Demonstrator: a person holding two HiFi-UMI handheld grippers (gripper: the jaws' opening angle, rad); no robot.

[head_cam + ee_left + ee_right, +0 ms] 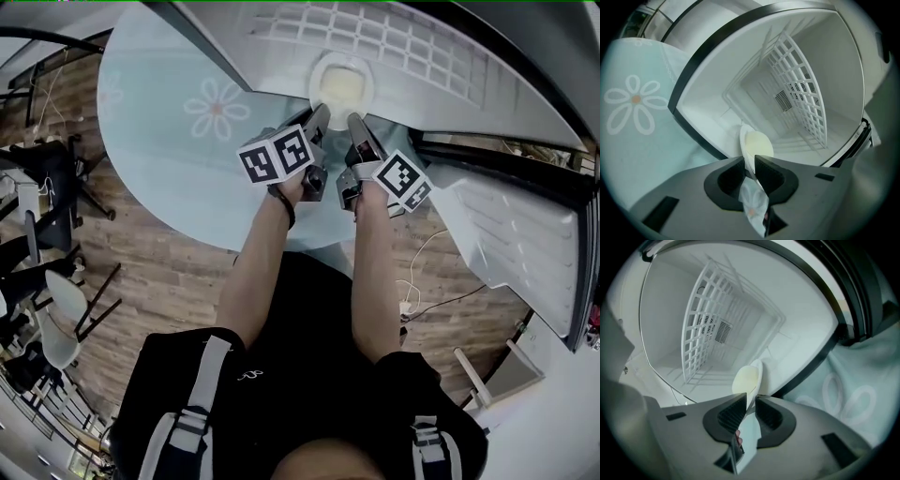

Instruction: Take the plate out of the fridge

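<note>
Now — plate (339, 84) at fridge (740, 56) mouth | left claw (750, 159), right claw (751, 397) — both clamped on its rim

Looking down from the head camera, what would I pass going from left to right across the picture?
Black chair → flower print on the pale round surface → left gripper → plate, pinched at its rim by both grippers' fingers → right gripper → white fridge door.

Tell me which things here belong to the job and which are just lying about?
In the job: plate, fridge, left tool and right tool, each clamped on the plate's rim.
Just lying about: flowered cloth, black chair, white cable on the floor.
</note>
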